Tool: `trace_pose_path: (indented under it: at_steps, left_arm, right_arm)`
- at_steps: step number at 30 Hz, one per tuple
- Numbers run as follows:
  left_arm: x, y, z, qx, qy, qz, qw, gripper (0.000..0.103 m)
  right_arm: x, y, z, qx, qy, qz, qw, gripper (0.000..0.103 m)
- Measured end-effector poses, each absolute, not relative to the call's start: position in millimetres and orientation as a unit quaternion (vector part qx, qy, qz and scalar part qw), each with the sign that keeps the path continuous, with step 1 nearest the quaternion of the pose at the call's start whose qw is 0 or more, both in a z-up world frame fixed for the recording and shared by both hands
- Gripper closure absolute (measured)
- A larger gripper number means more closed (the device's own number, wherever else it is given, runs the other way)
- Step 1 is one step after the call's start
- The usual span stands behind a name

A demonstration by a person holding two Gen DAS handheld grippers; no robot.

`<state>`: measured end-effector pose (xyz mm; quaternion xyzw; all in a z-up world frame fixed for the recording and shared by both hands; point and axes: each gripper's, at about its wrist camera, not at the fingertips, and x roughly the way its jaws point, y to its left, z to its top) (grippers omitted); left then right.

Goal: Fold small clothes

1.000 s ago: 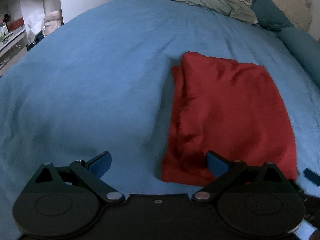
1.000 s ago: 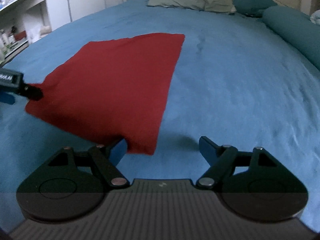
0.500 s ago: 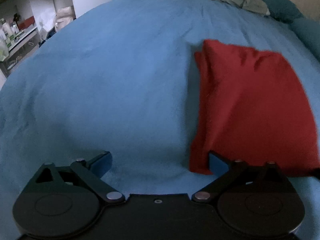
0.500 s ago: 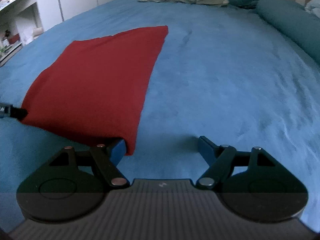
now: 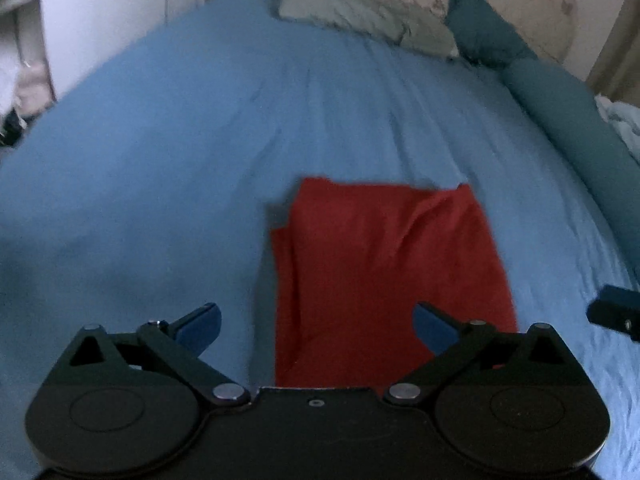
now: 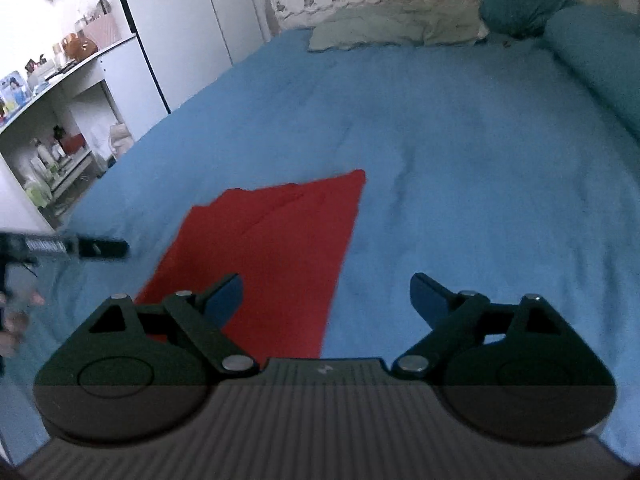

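While spread wide and empty, left gripper (image 5: 316, 324) and right gripper (image 6: 326, 298) above folded red cloth (image 5: 384, 264) (on blue bedspread (image 5: 160, 168)).

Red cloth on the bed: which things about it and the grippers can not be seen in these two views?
- Red cloth: its near edge is hidden behind the left gripper body in the left wrist view, and behind the right gripper body in the right wrist view.
- Kind of garment: folded and blurred, so it cannot be told.
- Shelf items: too small and blurred to name in the right wrist view.
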<state>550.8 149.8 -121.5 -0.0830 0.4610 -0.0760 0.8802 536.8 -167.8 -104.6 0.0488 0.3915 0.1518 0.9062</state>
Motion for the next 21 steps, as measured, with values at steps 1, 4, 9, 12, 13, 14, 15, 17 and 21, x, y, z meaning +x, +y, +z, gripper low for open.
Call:
trace_pose_path:
  at_steps: [1,4,9,12,13,14,15,17,21]
  left_arm:
    - [558,151,-131,-0.093,0.469,-0.086,0.874,0.002]
    - [573,153,-151,-0.107,0.483,-0.093,0.864,0.011]
    - [584,157,-177,-0.123,0.500,-0.114,0.850,0.022]
    - [585,152,-181,-0.116,0.495,-0.122,0.853,0.022]
    - [584,152,-181,-0.113,0.494,-0.124,0.853,0.027]
    - [586,150,-179,-0.112,0.494,-0.128,0.853,0.041]
    - [586,150,-177,-0.122,0.496,-0.136,0.849,0.049]
    - [581,149,-170,-0.135,0.500,-0.135,0.845,0.073]
    - [569,131,-148,-0.087,0.483,-0.117,0.864,0.080]
  right_arm:
    - [549,-167,-112,0.056,0.405,0.157,0.899,0.000]
    - [578,-168,-141,0.100,0.440,0.170,0.876,0.000]
    - [599,-164,-181,0.146,0.472,0.168,0.853,0.006]
    - [607,-159,-199,0.173,0.491,0.168,0.837,0.024]
    - [608,-160,-202,0.190,0.492,0.168,0.833,0.027]
    - [607,-159,-204,0.200,0.491,0.166,0.832,0.034]
    - [607,-158,-205,0.211,0.490,0.170,0.829,0.042]
    - [604,-154,-199,0.210,0.484,0.165,0.833,0.058]
    - [597,-148,-181,0.196,0.468,0.165,0.846,0.064]
